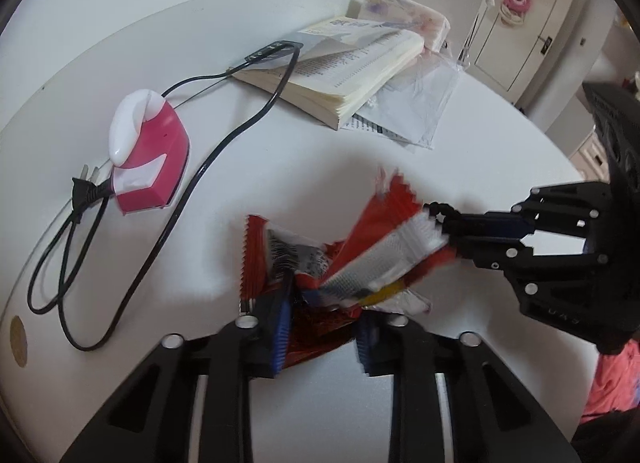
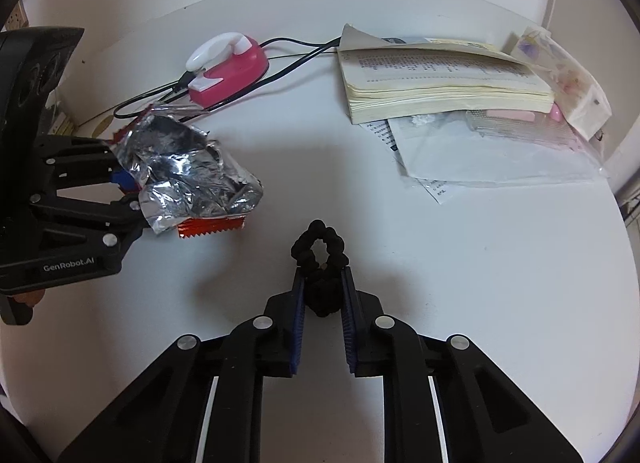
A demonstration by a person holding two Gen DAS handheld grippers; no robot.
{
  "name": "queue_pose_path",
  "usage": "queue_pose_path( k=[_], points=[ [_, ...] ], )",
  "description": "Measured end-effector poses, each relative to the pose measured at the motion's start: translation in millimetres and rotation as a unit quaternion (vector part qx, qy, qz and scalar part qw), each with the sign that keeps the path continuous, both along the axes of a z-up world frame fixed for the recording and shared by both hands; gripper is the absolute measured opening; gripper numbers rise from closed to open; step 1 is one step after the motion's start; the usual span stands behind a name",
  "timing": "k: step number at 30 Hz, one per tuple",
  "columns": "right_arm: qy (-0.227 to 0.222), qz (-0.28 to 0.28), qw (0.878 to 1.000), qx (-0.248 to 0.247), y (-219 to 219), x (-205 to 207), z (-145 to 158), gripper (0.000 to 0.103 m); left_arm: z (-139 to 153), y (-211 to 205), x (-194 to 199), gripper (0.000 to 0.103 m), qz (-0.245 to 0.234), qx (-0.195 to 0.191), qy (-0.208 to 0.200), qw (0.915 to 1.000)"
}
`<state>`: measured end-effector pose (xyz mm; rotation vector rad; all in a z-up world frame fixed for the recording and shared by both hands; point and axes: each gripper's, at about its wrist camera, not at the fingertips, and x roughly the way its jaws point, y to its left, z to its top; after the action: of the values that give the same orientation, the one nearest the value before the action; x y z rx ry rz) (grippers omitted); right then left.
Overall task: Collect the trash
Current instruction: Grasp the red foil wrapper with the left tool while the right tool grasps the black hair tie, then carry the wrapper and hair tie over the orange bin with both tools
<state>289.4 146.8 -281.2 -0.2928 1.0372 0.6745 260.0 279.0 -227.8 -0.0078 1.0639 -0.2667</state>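
My left gripper is shut on a crumpled red snack wrapper with a silver foil inside, held just above the white table. In the right wrist view the same wrapper shows its foil side, pinched by the left gripper at the left. My right gripper is shut on a black hair scrunchie that sticks out past its fingertips. In the left wrist view the right gripper comes in from the right, its tips touching the wrapper's edge.
A pink and white device with a black power cord lies at the left. An open book lies at the back on papers and a clear plastic bag. The table edge curves at the right.
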Motion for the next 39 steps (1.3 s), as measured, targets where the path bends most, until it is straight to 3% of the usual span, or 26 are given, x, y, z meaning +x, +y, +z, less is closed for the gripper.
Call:
queue_pose_path(
  k=[2, 9, 16, 26, 34, 39],
  points=[
    [0.007, -0.007, 1.000, 0.017, -4.9, -1.5, 2.6, 0.016, 1.9, -0.5, -1.2, 0.018, 0.002, -0.008, 0.002, 1.0000],
    [0.022, -0.021, 0.998, 0.051, -22.0, -13.1, 16.8, 0.015, 18.8, -7.4, -17.5, 0.017, 0.009, -0.014, 0.002, 0.9999],
    [0.024, -0.038, 0.995, 0.091, -66.2, -58.7, 46.1, 0.015, 44.2, -37.6, -51.0, 0.017, -0.004, -0.008, -0.010, 0.9999],
    [-0.002, -0.064, 0.992, 0.112, -157.4, -144.6, 89.4, 0.015, 78.5, -124.3, -120.1, 0.017, -0.046, -0.004, -0.031, 0.9984],
    [-0.007, -0.124, 0.985, 0.119, -252.6, -221.6, 108.3, 0.015, 98.3, -208.2, -172.6, 0.017, -0.100, -0.023, -0.041, 0.9938],
    [-0.013, -0.182, 0.975, 0.125, -315.7, -263.5, 113.9, 0.016, 104.2, -262.2, -191.8, 0.017, -0.154, -0.023, -0.046, 0.9867]
  ],
)
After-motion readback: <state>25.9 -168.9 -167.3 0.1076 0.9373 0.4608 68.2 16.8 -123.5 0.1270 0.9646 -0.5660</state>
